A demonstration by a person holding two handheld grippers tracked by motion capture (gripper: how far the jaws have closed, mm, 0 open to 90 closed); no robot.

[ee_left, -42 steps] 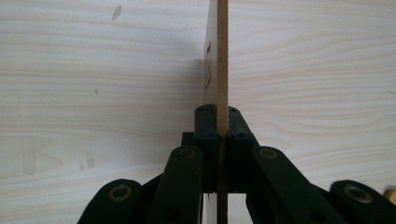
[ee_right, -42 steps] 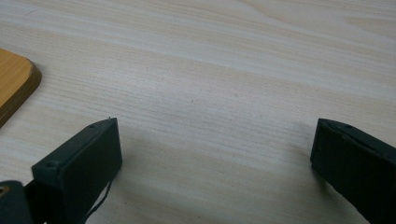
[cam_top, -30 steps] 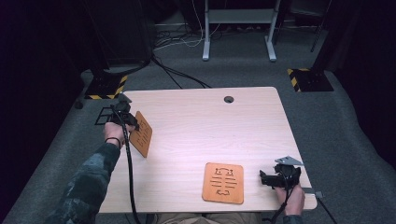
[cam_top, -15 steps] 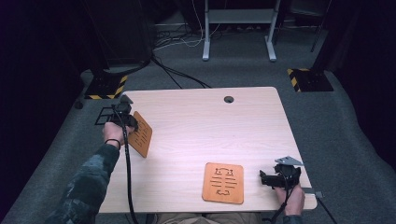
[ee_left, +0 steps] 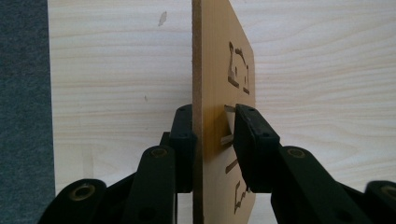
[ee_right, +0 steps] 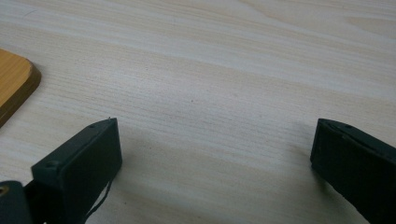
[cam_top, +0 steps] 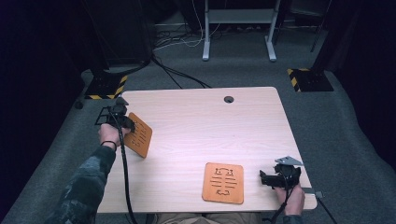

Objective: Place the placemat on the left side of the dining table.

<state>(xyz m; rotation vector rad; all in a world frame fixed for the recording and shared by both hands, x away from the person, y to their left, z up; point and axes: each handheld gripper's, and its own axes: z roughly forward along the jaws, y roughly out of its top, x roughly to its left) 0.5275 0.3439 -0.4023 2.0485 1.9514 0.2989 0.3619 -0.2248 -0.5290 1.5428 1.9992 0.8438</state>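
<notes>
Table (cam_top: 196, 135) first: I see a pale wood-grain top with a round cable hole (cam_top: 229, 99) near its far edge, standing on grey carpet in a dark room, with a grey metal frame (cam_top: 238, 28) beyond it, loose cables on the floor and yellow-and-black striped feet (cam_top: 306, 79) at either side. Two orange-brown boards with cut-out slots are on it. One flat board (cam_top: 223, 182) lies by the near edge, right of the middle, just beside my right gripper (cam_top: 273, 178), which rests at the near right corner. In the right gripper view its jaws stand wide apart over bare wood with nothing between them, and a rounded corner of that flat board (ee_right: 14, 84) shows at the left. The other, the tilted board (cam_top: 138, 134), stands on edge near the left edge of the table, leaning, with my left gripper (cam_top: 122, 122) at its upper end. In the left gripper view that tilted board (ee_left: 219, 93) runs upright between the two pads; the jaws have just been opening, and while the left pad looks to lie against the board's back face, the right pad (ee_left: 252, 135) stands slightly off its slotted face, so the hold is released. The middle and far right of the tabletop lie bare between the two boards.
</notes>
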